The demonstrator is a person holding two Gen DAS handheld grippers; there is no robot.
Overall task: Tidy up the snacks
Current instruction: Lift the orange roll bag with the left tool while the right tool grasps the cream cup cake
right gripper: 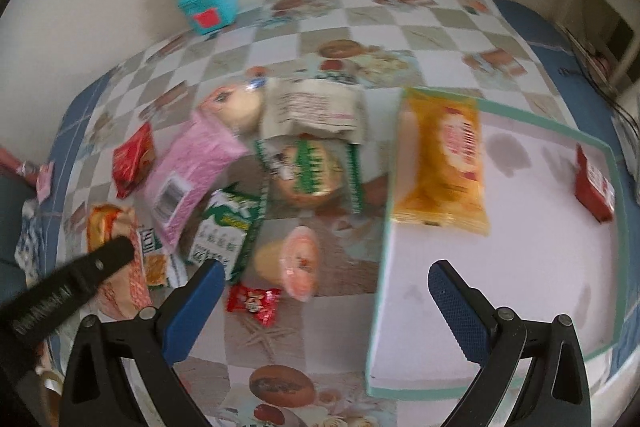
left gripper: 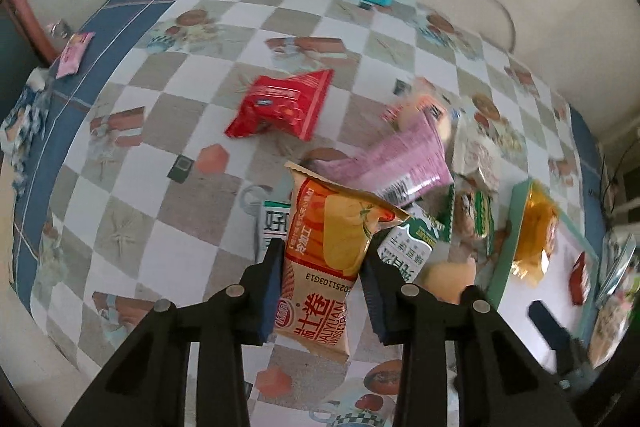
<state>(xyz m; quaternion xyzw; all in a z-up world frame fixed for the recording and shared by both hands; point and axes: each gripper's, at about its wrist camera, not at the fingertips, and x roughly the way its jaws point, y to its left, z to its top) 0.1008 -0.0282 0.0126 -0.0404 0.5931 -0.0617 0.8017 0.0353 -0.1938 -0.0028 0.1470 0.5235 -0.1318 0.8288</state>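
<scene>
1. My left gripper (left gripper: 320,267) is clenched on the orange egg-roll snack packet (left gripper: 324,251), its blue pads (left gripper: 269,287) pinching the packet's lower half, clear of the checked tablecloth (left gripper: 132,195).
2. The packet's long axis runs straight away from me along the fingers, serrated top edge pointing out toward the heap of snacks (left gripper: 424,211).
3. To do this well, I judge I should keep the squeeze gentle so nothing crumbles, and carry it level toward the green-rimmed white tray (right gripper: 500,255).
4. My right gripper (right gripper: 332,303) hangs spread and empty over the tray's near corner.
5. Farther on, a yellow packet (right gripper: 444,159) overhangs the tray's left rim.
</scene>
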